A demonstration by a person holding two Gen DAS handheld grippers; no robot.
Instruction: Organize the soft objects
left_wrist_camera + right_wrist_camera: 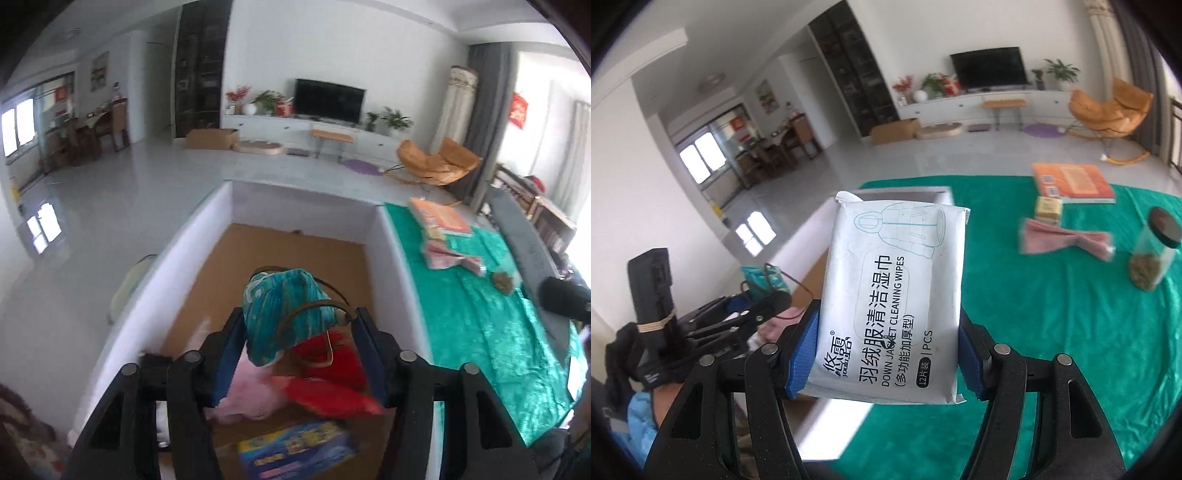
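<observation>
My left gripper point(297, 321) is shut on a teal drawstring pouch point(284, 314) and holds it above the inside of a white-walled cardboard box point(391, 251). In the box lie a red pouch point(328, 391), a pink soft item point(251, 391) and a blue packet point(295, 450). My right gripper point(886, 325) is shut on a white pack of cleaning wipes point(894, 295), held upright over the green tablecloth point(1052, 332) beside the box. The left gripper with the teal pouch point(764, 280) also shows at left in the right wrist view.
On the green cloth lie an orange book point(1071, 182), a small yellow box point(1049, 208), a pink folded cloth point(1067, 240) and a glass jar with a dark lid point(1152, 254). A grey bar point(524, 243) runs along the table's right side.
</observation>
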